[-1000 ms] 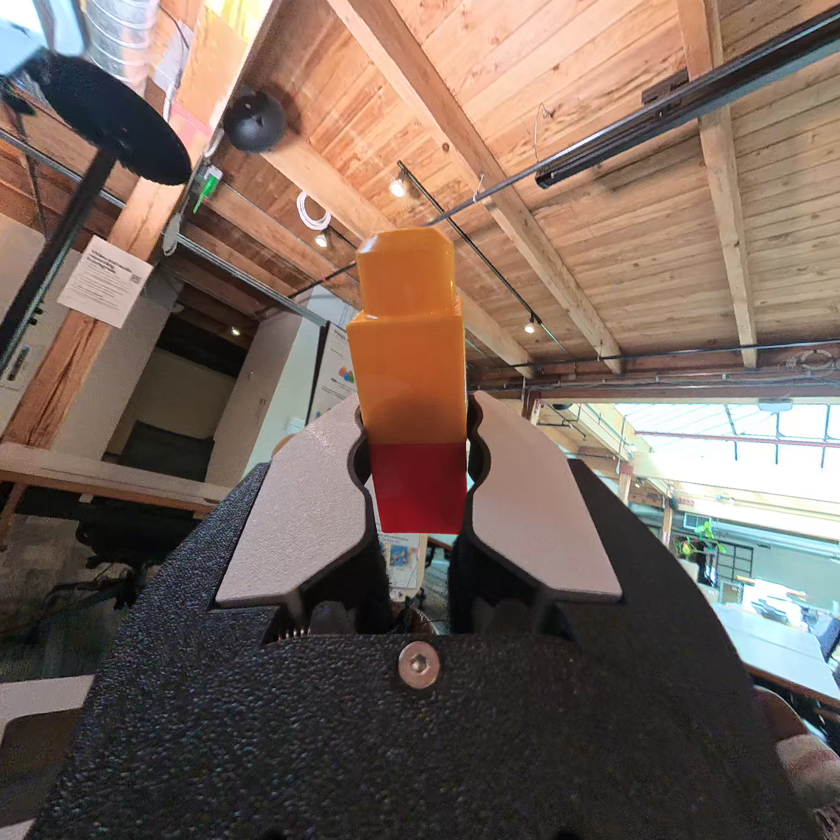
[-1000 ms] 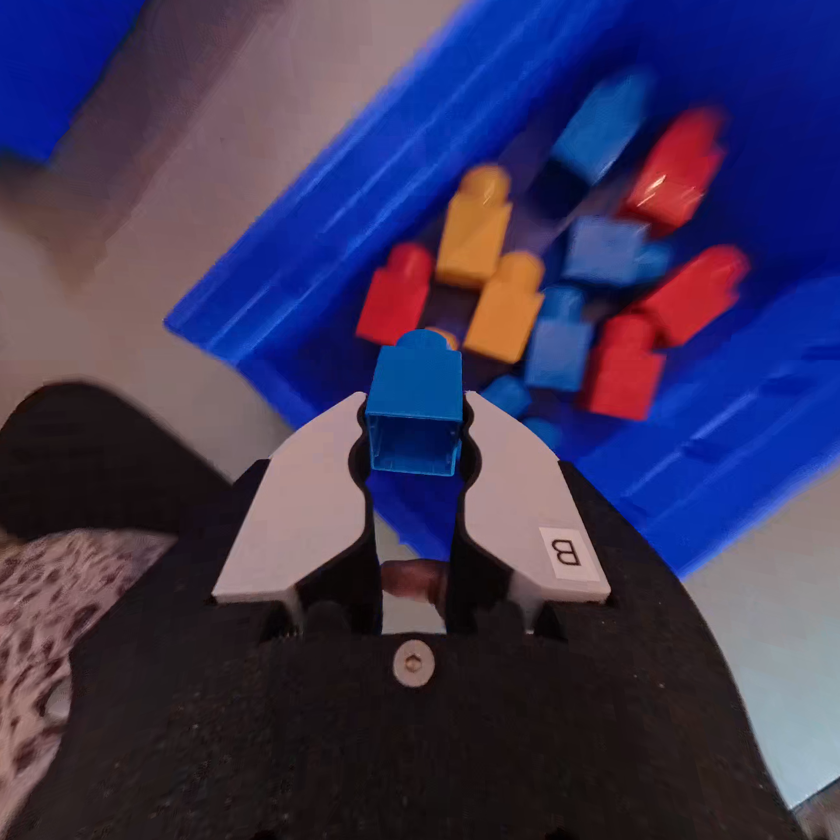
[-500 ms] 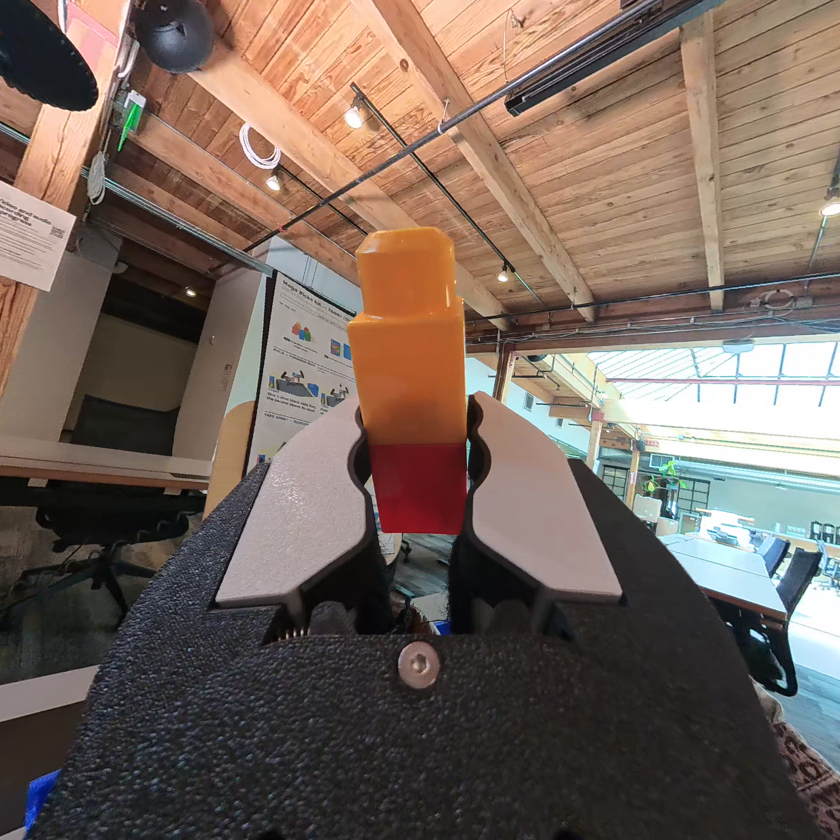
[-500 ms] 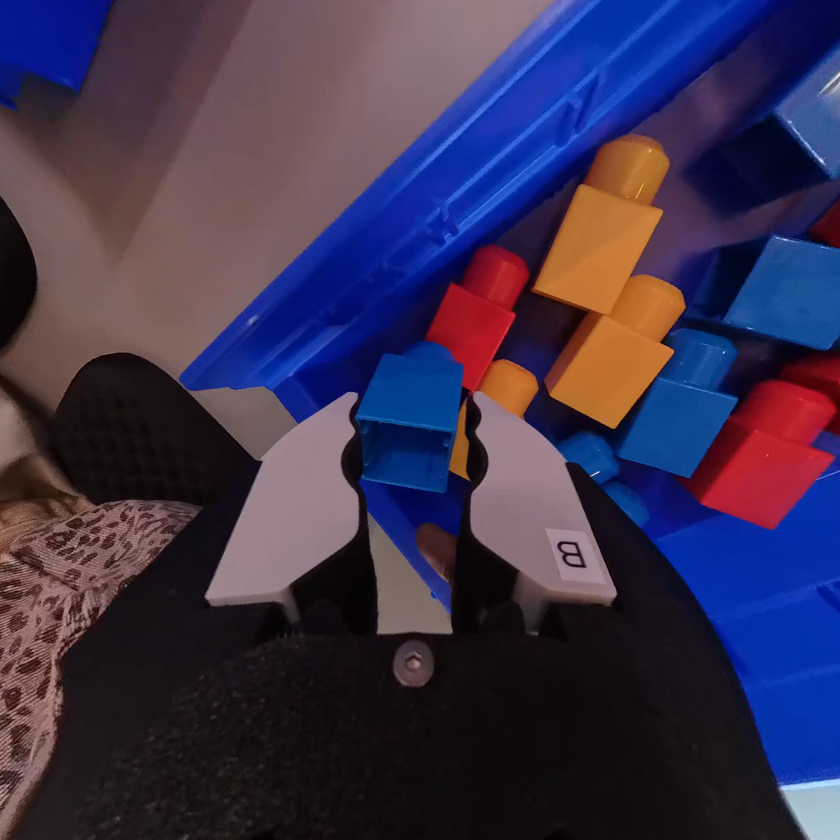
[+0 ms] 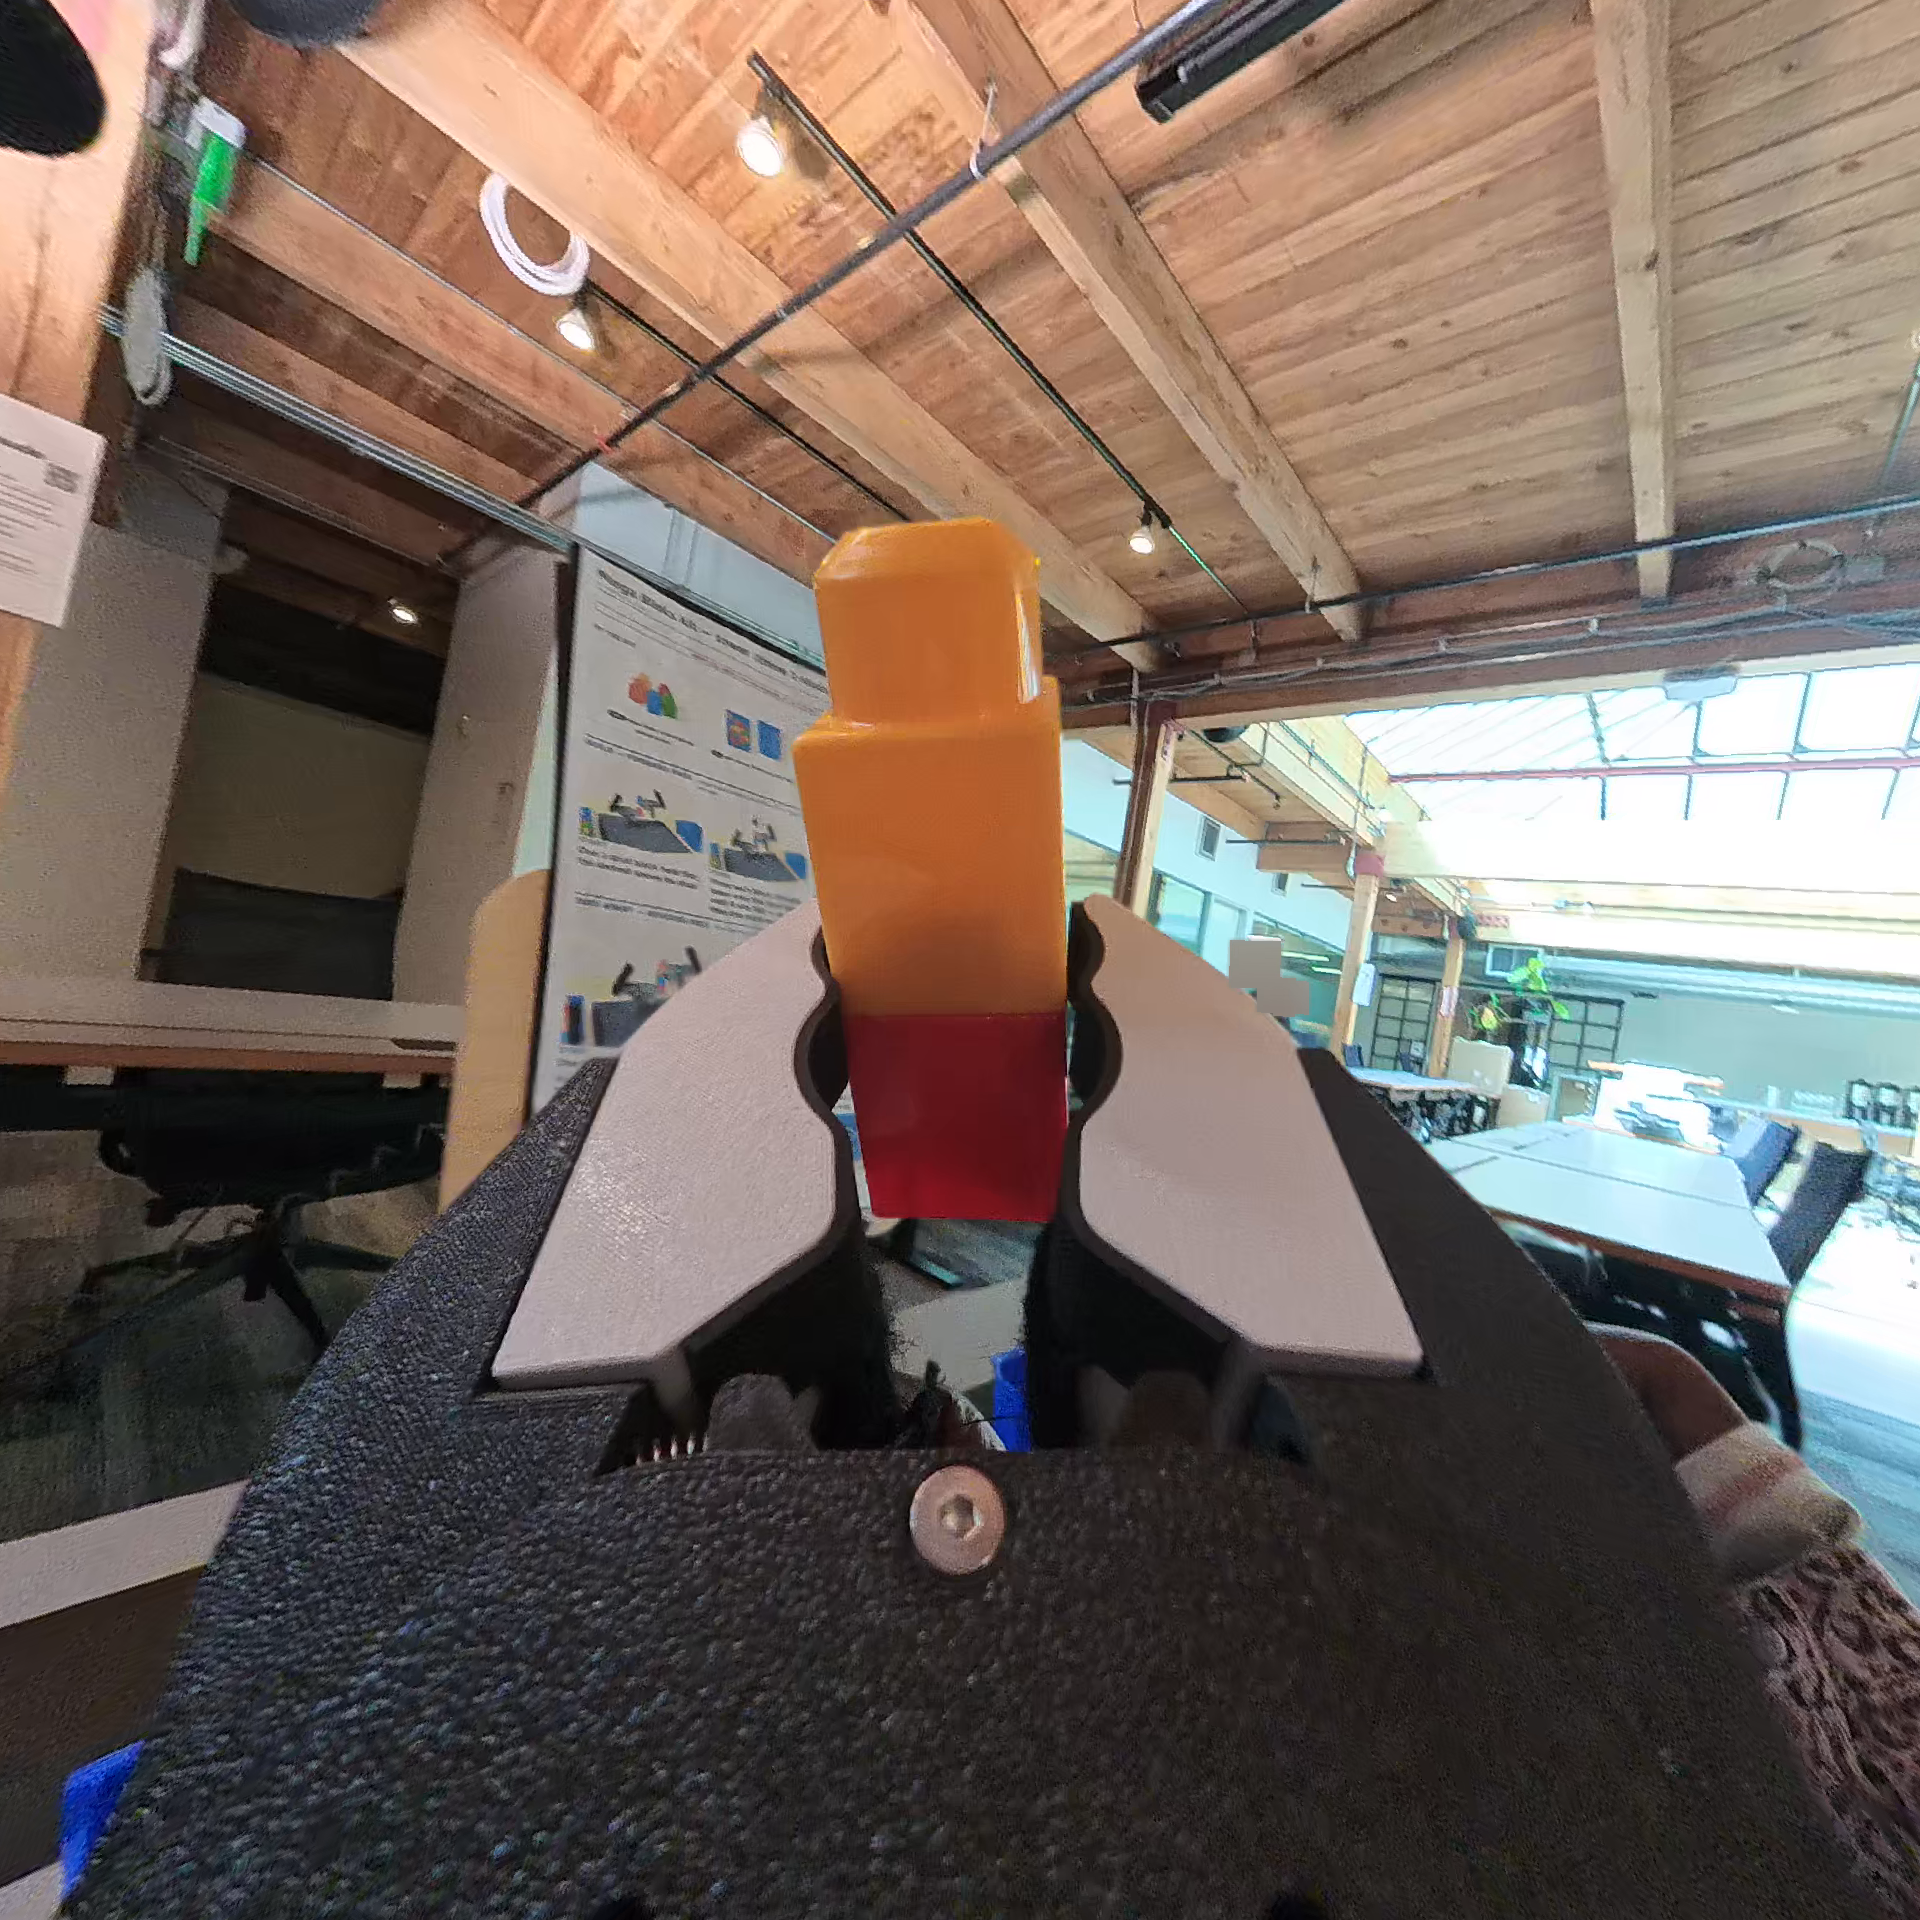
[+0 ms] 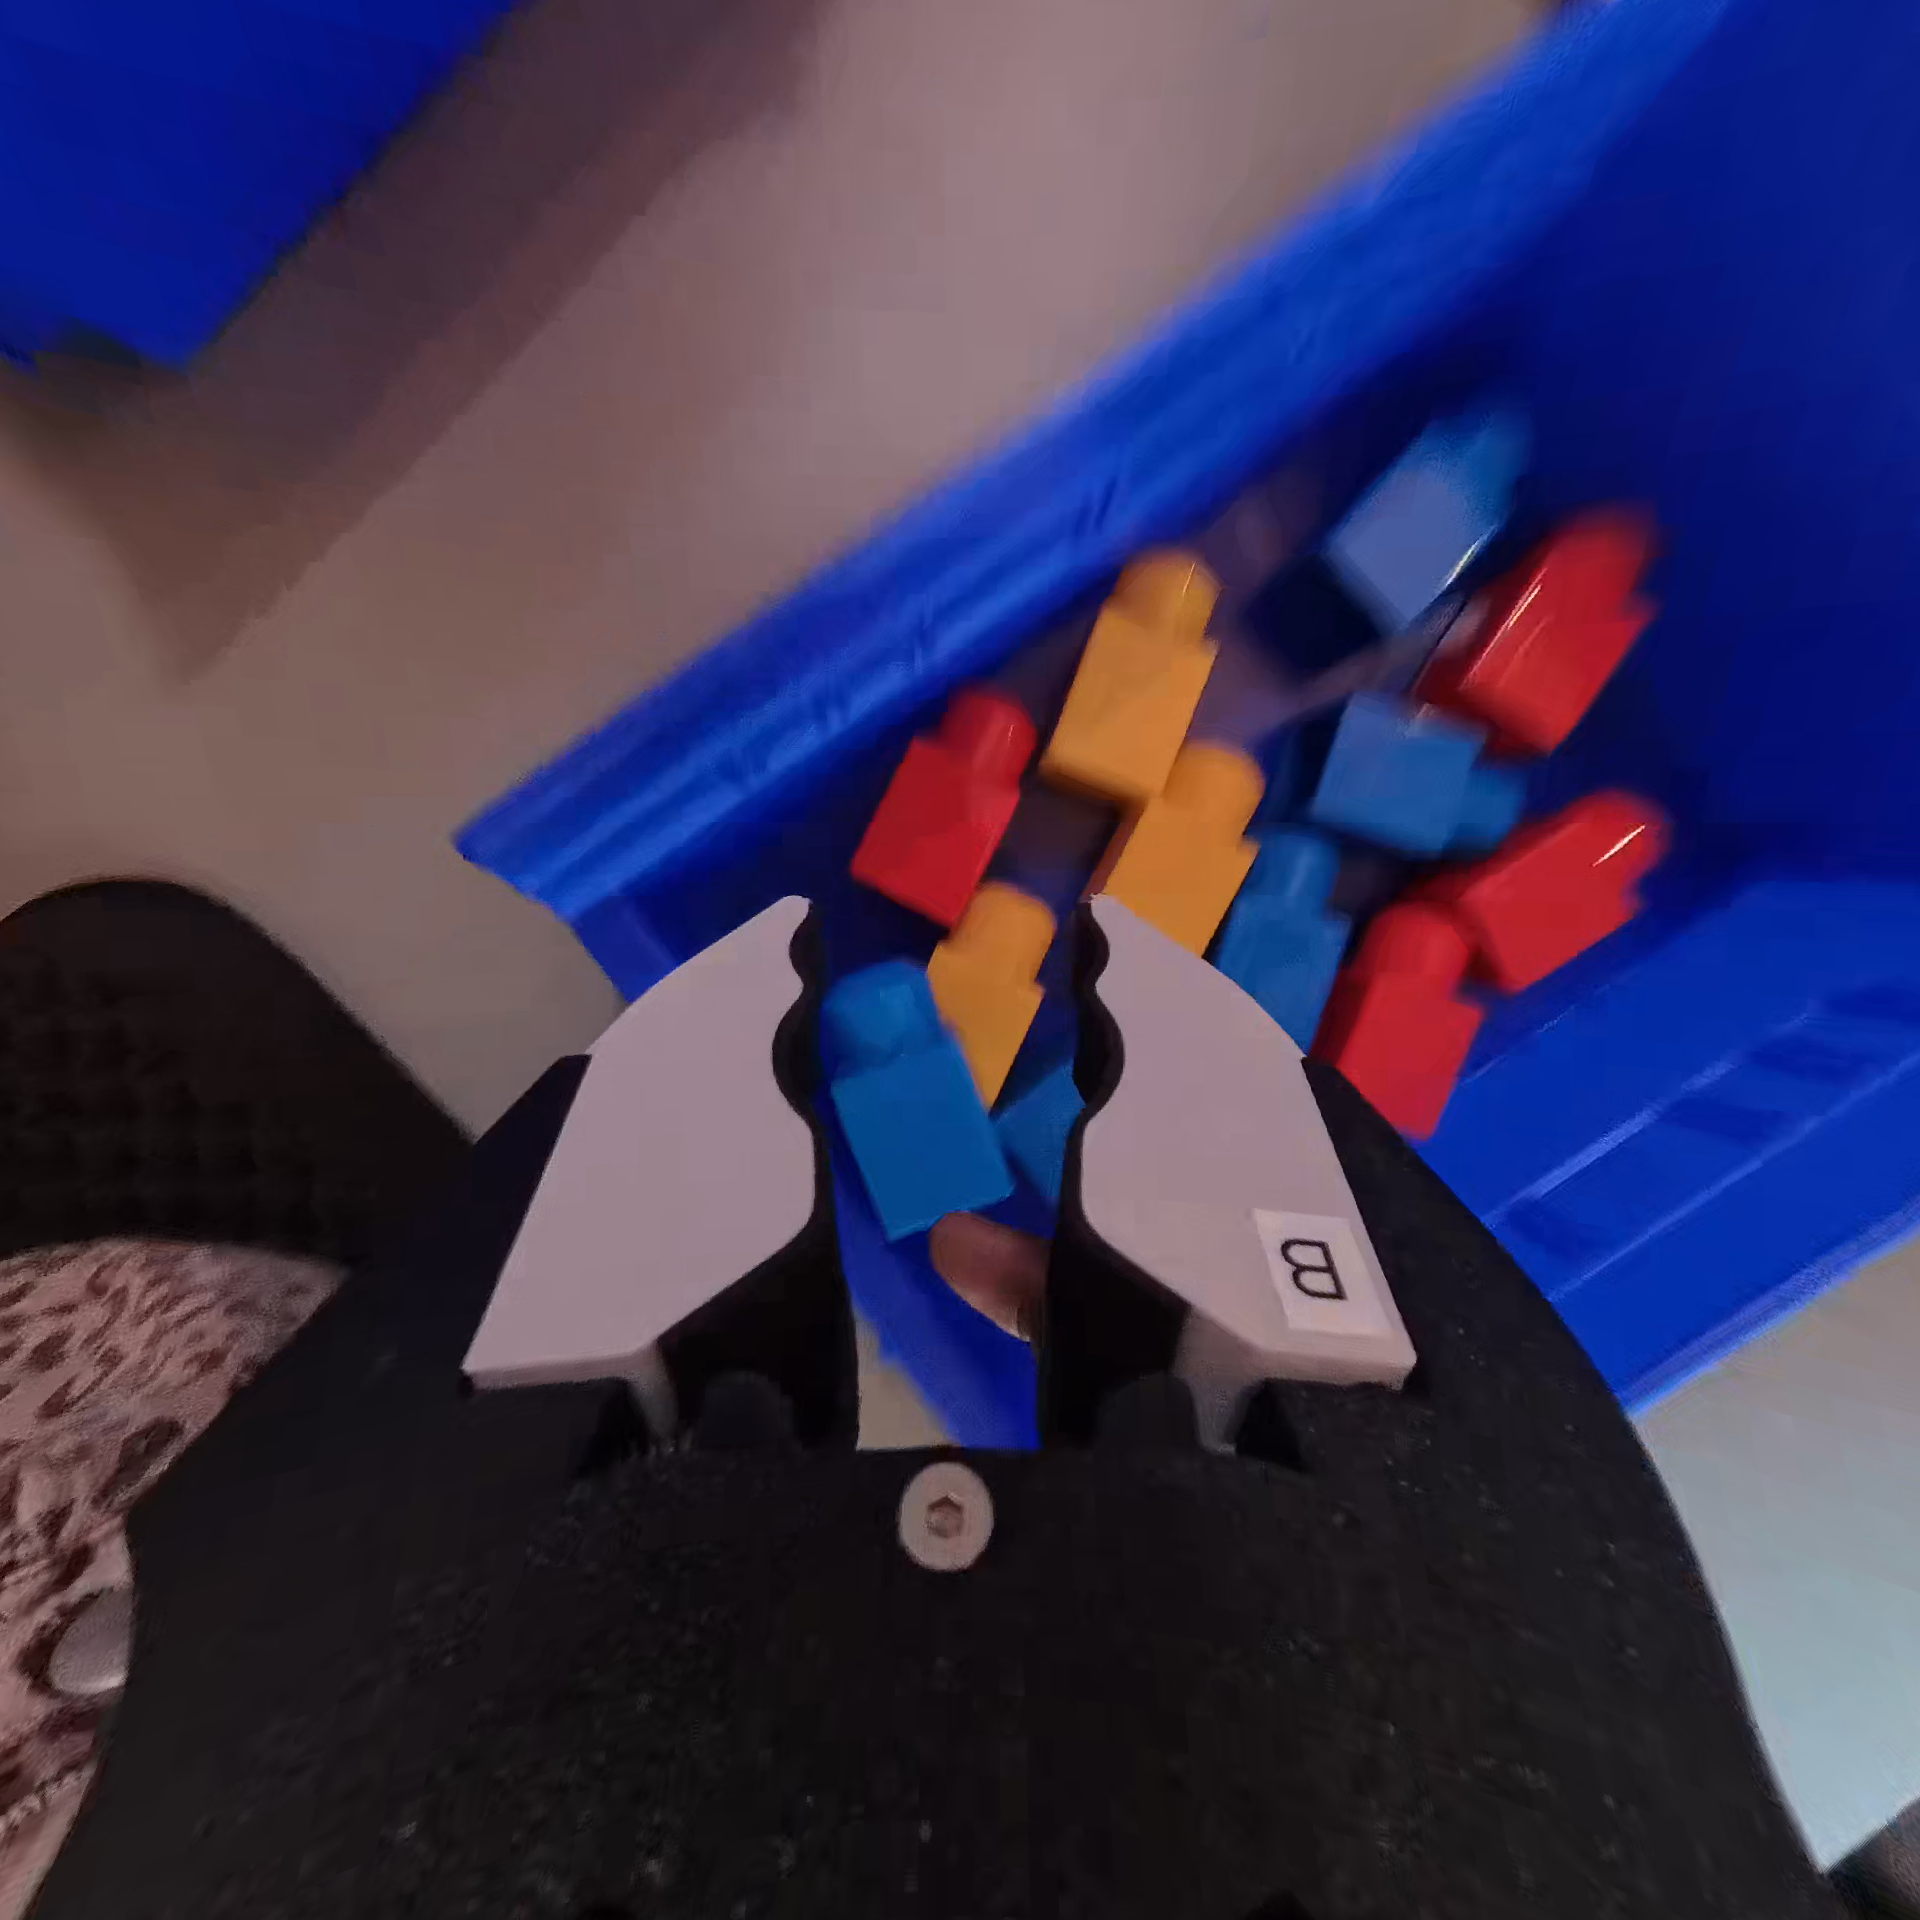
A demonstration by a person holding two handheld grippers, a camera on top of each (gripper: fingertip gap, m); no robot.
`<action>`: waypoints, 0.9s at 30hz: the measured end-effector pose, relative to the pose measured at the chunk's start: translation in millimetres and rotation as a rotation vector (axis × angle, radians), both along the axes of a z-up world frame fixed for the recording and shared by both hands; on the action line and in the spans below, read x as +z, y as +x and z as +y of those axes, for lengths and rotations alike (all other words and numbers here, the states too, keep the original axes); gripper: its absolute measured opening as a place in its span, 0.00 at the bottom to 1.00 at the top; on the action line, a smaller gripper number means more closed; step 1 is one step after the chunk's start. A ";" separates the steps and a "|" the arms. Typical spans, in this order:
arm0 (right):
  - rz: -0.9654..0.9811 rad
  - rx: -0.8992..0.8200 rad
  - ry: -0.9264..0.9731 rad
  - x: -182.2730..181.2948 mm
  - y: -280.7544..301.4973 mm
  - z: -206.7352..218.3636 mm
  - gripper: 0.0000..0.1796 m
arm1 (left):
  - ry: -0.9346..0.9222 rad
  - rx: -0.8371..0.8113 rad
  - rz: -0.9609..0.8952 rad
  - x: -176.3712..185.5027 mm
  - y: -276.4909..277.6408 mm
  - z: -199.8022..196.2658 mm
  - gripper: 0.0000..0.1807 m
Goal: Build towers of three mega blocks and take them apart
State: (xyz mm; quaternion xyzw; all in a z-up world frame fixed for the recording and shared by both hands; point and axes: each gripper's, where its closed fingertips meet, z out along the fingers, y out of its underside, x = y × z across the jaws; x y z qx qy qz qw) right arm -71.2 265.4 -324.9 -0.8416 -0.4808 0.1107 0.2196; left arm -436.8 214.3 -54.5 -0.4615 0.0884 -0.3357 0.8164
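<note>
Left gripper [image 5: 951,1023] pinched stacked orange plastic block [image 5: 935,790] over red block [image 5: 961,1117]. Right gripper [image 6: 945,1013] spread apart; blue plastic block [image 6: 914,1117] lay loose between jaws above blue plastic bin [image 6: 935,644].

Motion blur smears the blocks [image 6: 1174,790] in the blue bin [image 6: 1714,312]

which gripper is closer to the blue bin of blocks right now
Right. The right gripper hangs just over the blue bin, a blue block loose between its fingers. The left gripper points toward the ceiling, clamping the red block under an orange block.
</note>
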 end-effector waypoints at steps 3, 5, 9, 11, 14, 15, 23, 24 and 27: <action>0.264 0.103 0.357 69.3 -35.5 16.0 0.24 | -0.041 -0.087 0.073 -6.3 30.8 8.2 0.22; 0.516 0.175 0.615 130.7 -59.9 12.7 0.24 | -0.078 -0.148 0.146 -14.4 58.4 15.2 0.22; 1.088 0.198 0.947 237.7 -79.9 -13.8 0.24 | -0.130 -0.176 0.390 -43.0 116.8 32.2 0.22; 1.200 0.264 0.892 249.9 -96.2 -29.9 0.30 | -0.109 -0.181 0.528 -58.2 143.1 35.4 0.22; 1.189 0.391 0.830 245.8 -130.6 -48.6 0.41 | -0.098 -0.200 0.672 -75.5 170.5 35.6 0.22; 1.176 0.424 0.818 243.0 -141.4 -53.3 0.42 | -0.085 -0.195 0.716 -79.3 176.6 34.9 0.22; 1.110 0.632 0.615 207.8 -191.2 -75.8 0.32 | 0.102 -0.407 0.956 -100.9 215.5 -11.6 0.22; 1.100 0.681 0.612 204.8 -192.3 -82.1 0.25 | 0.087 -0.403 0.970 -103.2 215.8 -11.0 0.23; 1.101 0.655 0.634 210.1 -190.4 -80.0 0.20 | 0.063 -0.389 0.963 -103.7 213.7 -6.7 0.22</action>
